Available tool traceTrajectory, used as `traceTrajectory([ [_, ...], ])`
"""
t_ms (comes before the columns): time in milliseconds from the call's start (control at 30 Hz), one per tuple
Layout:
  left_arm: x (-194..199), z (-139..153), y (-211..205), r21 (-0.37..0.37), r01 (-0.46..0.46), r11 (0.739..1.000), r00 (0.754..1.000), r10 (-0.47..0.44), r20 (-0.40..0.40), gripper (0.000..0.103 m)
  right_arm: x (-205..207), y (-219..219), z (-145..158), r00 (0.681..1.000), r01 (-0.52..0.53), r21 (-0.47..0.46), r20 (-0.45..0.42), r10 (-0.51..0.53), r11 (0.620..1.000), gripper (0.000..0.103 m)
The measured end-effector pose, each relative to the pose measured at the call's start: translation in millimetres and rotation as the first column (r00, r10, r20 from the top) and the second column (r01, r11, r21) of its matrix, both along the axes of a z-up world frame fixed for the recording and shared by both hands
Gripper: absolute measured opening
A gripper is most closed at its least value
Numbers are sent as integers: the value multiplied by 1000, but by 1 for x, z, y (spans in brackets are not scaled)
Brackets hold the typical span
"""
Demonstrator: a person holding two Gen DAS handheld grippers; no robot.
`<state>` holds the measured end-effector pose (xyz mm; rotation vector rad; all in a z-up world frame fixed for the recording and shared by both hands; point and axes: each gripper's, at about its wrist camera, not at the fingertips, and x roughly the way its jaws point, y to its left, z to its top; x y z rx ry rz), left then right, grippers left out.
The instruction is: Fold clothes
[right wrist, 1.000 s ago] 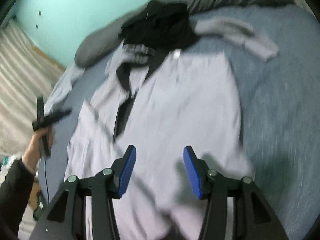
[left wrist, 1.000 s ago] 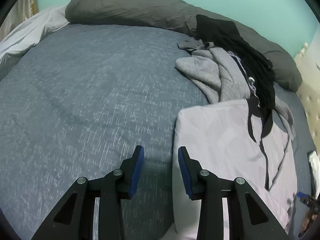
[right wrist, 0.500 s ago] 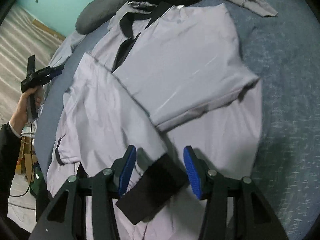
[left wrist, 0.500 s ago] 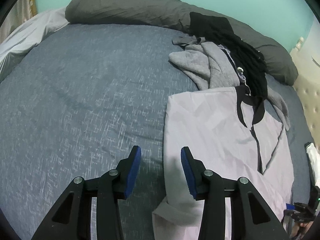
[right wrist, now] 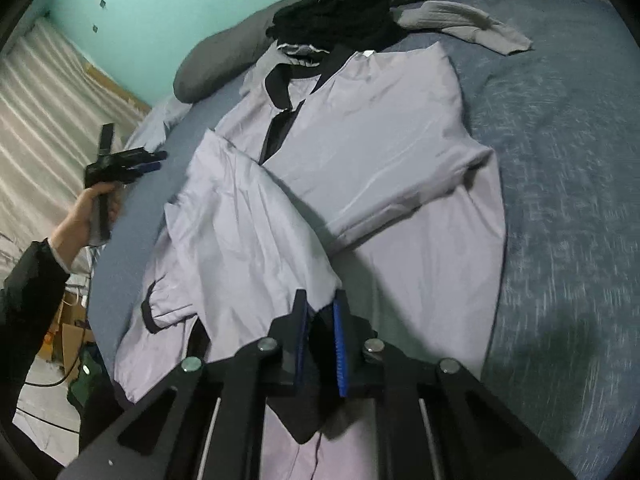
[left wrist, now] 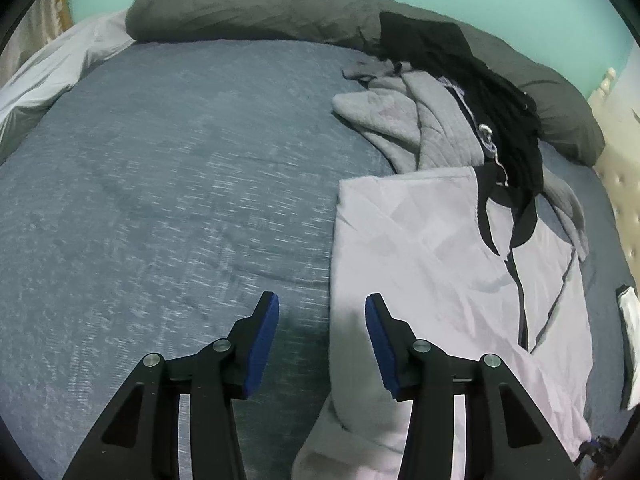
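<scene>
Jacket (right wrist: 360, 152): pale lilac with black collar and trim, spread on blue-grey bed (left wrist: 160, 200); collar end up by the pile of clothes, one sleeve folded across the body.
Sleeve cuff (right wrist: 316, 312): black cuff end sits between the right gripper's blue pads.
Right gripper (right wrist: 322, 312): jaws closing, nearly together, cuff fabric pinched between them.
Left gripper (left wrist: 322, 316): jaws opening, medium gap, nothing between them; hangs over bare bedding just beside the jacket's edge, right pad over the fabric edge.
Left hand (right wrist: 86, 216): seen from right wrist view, off to the side of the bed, dark sleeve on the arm.
Pile (left wrist: 472, 80): black garment on grey garment (left wrist: 400, 120), against dark grey pillow (left wrist: 248, 4) near the teal wall.
</scene>
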<state>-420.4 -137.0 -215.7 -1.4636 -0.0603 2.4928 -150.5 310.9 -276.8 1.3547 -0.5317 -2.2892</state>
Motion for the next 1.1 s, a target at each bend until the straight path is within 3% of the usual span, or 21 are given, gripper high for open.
traceTrajectory([
  [267,1,-6,14,-9,11,1000,1000,-11,14,49,21,6,-19,996,40,-24,79,-38,999,11],
  [567,6,-16,-2,5,4,1000,999,-4,48,49,25,3,-33,987,41,-25,155,-37,999,11],
  [767,28,-28,-6,-1,70,998,995,-70,66,49,23,-1,-34,985,36,-10,170,-34,999,11],
  [1100,73,-63,-18,51,182,982,974,-187,130,49,25,-4,-35,984,43,-4,175,-42,999,11],
])
